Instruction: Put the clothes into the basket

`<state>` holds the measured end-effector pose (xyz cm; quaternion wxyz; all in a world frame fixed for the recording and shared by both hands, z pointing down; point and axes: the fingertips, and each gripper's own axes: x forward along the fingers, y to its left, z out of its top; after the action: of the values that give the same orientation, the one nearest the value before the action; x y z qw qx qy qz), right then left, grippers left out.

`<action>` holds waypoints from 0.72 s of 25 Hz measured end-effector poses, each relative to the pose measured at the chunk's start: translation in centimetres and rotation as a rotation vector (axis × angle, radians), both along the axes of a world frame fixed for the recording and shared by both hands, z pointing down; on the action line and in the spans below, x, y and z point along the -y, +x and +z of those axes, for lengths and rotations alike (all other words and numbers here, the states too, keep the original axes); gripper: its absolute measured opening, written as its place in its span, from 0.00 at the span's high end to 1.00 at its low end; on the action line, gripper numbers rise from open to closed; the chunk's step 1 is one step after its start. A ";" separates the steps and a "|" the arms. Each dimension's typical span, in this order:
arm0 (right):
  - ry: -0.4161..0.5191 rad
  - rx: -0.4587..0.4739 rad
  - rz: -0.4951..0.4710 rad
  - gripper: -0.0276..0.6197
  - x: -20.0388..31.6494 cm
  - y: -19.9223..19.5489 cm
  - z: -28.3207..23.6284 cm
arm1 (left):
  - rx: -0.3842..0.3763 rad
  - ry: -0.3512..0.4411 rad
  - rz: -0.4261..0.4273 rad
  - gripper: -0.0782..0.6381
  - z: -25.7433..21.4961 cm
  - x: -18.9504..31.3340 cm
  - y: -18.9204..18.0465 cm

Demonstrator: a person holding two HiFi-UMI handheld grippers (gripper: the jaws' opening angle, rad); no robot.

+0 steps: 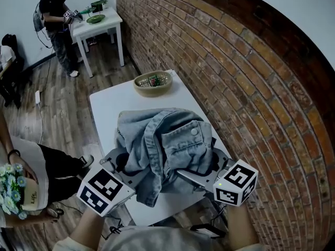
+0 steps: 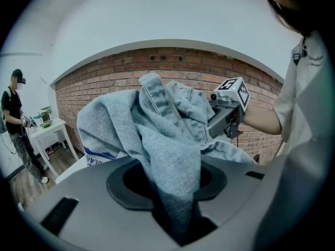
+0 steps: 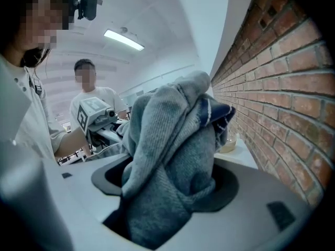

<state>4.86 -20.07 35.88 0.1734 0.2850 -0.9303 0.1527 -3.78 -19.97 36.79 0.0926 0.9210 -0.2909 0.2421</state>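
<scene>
1. The left tool (image 1: 124, 165) is clamped on a fold of the denim jacket (image 1: 167, 140), and cloth fills the gap between its jaws.
2. The right tool (image 1: 203, 170) grips a thicker bunch of the same jacket, so its jaws stand wider apart.
3. The jacket is bunched between both tools over the near half of the white worktop (image 1: 107, 106).
4. The basket (image 1: 140, 89) stands at the worktop's far edge, beside the brick wall (image 1: 235, 61). It is apart from the jacket and has small things inside.
5. A person (image 1: 55, 20) stands by a second table (image 1: 99, 27) at the far left.
</scene>
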 end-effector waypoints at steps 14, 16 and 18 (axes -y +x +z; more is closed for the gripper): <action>-0.016 -0.058 0.004 0.44 8.5 -0.6 4.8 | 0.004 -0.055 -0.087 0.67 5.4 8.3 -0.7; -0.043 -0.054 0.009 0.44 9.3 -0.7 6.2 | 0.014 -0.075 -0.097 0.67 6.6 9.1 -0.7; -0.072 -0.050 0.013 0.44 9.9 -0.6 7.3 | 0.010 -0.108 -0.110 0.67 7.7 9.7 -0.7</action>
<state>4.22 -30.01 43.18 0.2055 0.2884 -0.9177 0.1798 -4.52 -29.67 44.50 0.1536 0.8959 -0.3284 0.2567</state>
